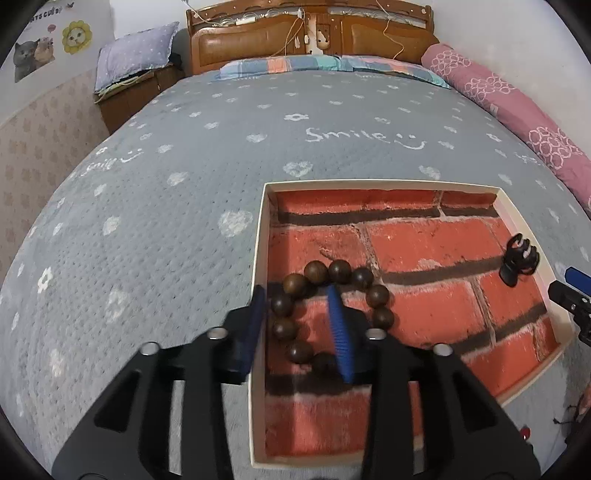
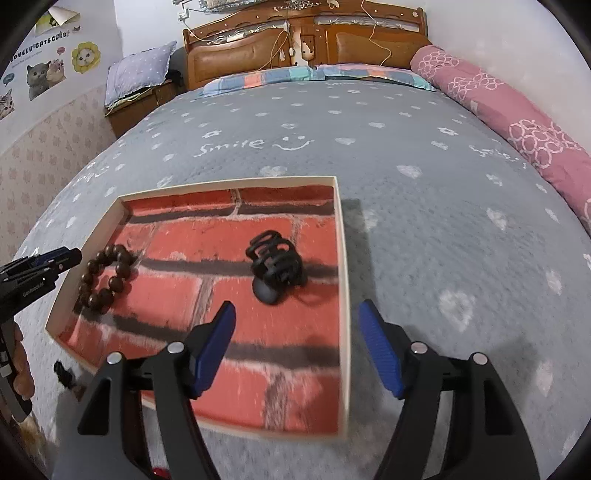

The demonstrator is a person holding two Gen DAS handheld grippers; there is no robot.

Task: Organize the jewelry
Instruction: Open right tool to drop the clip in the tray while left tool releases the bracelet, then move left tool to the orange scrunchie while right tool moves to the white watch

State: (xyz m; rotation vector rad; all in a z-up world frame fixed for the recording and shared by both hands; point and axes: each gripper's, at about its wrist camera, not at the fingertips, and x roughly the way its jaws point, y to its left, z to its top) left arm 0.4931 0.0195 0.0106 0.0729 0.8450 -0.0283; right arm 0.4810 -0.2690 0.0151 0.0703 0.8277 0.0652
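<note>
A shallow tray (image 1: pixel 369 182) (image 2: pixel 229 181) lined with a red brick print lies on the grey bedspread. A bracelet of dark wooden beads (image 1: pixel 314 271) (image 2: pixel 107 295) lies in the tray's left part. My left gripper (image 1: pixel 297 295) (image 2: pixel 70 256) hovers over it, open, with one side of the loop between the blue pads and neither pad pressing on it. A black hair claw (image 1: pixel 517 262) (image 2: pixel 275 266) lies in the tray's right part. My right gripper (image 2: pixel 295 306) (image 1: pixel 576 280) stands open just short of the claw, its right finger outside the tray's right rim.
A pink rolled quilt (image 1: pixel 517 110) (image 2: pixel 517 107) runs along the bed's right side. The wooden headboard (image 1: pixel 310 33) and a striped pillow (image 1: pixel 280 66) are at the far end. Small dark and red items (image 2: pixel 62 373) (image 1: pixel 524 432) lie on the bedspread beside the tray's near edge.
</note>
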